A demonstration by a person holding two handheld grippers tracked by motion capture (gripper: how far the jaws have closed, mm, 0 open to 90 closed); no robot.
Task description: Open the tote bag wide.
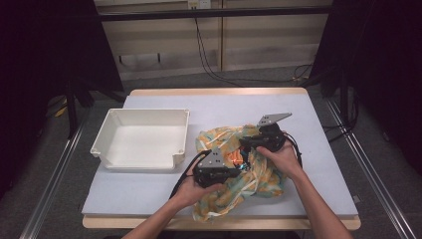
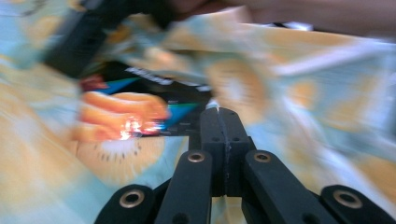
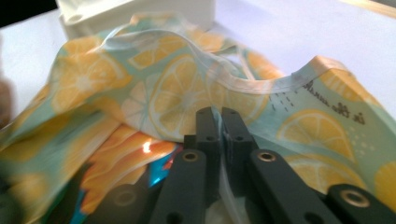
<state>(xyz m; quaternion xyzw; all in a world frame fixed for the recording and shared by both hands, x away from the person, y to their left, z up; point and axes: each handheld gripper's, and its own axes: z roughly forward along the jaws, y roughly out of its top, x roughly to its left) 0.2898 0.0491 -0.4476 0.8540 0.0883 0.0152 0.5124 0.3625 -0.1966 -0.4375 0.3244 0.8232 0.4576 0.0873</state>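
Note:
A crumpled bag printed with lemon slices [image 1: 256, 177] lies on the table's front middle. Inside its mouth shows a dark snack packet with orange on it [image 1: 235, 159], blurred in the left gripper view [image 2: 121, 116]. My left gripper [image 1: 240, 172] sits at the bag's near-left side; its jaws [image 2: 219, 114] are pressed together with a sliver of the bag's film [image 2: 299, 93] at their tip. My right gripper [image 1: 245, 142] is at the far side, shut [image 3: 219, 116] on the bag's rim [image 3: 177, 93], with the packet [image 3: 121, 163] just below.
An empty white tub [image 1: 142, 115] stands left of the bag, its corner seen beyond the bag [image 3: 140, 14]. The pale table top [image 1: 318, 149] runs bare to the right and back; its wooden front edge lies under the forearms.

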